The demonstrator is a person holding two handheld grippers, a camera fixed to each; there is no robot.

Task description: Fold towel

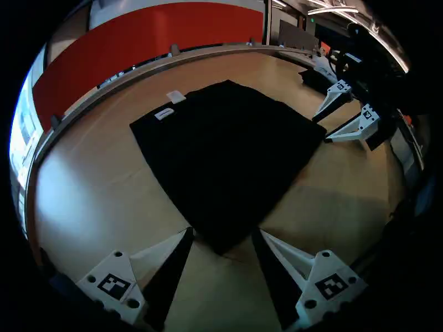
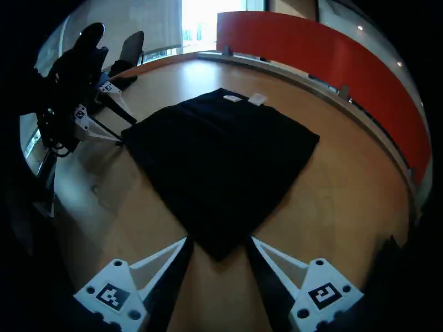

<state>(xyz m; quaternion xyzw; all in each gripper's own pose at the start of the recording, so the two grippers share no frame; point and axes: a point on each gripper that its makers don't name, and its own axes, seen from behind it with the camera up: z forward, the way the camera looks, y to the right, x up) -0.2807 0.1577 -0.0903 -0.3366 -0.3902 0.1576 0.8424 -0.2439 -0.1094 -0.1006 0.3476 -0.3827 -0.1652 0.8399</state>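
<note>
The towel [image 1: 227, 155], black and spread flat in a single diamond-shaped layer, lies at the centre of the wooden table [image 1: 94, 188]. In the left gripper view, the left gripper [image 1: 221, 257] occupies the lower edge of the frame. Its jaws are spread, and the near corner of the towel lies on the table between the two fingertips without being pinched. In the right gripper view, the right gripper [image 2: 219, 257] also sits at the lower edge of the frame, jaws spread, with another towel corner lying between its fingertips, likewise not pinched. Each gripper also appears in the opposite view, level with a side corner of the towel: the right gripper at the upper right of the left gripper view, the left gripper at the upper left of the right gripper view, jaws spread in both cases. A white label [image 1: 164, 114] sits on the towel near its far edge, and a small white piece [image 1: 176, 96] lies just beside that edge. A red panel [image 1: 149, 44] runs along the far side of the table.
</note>
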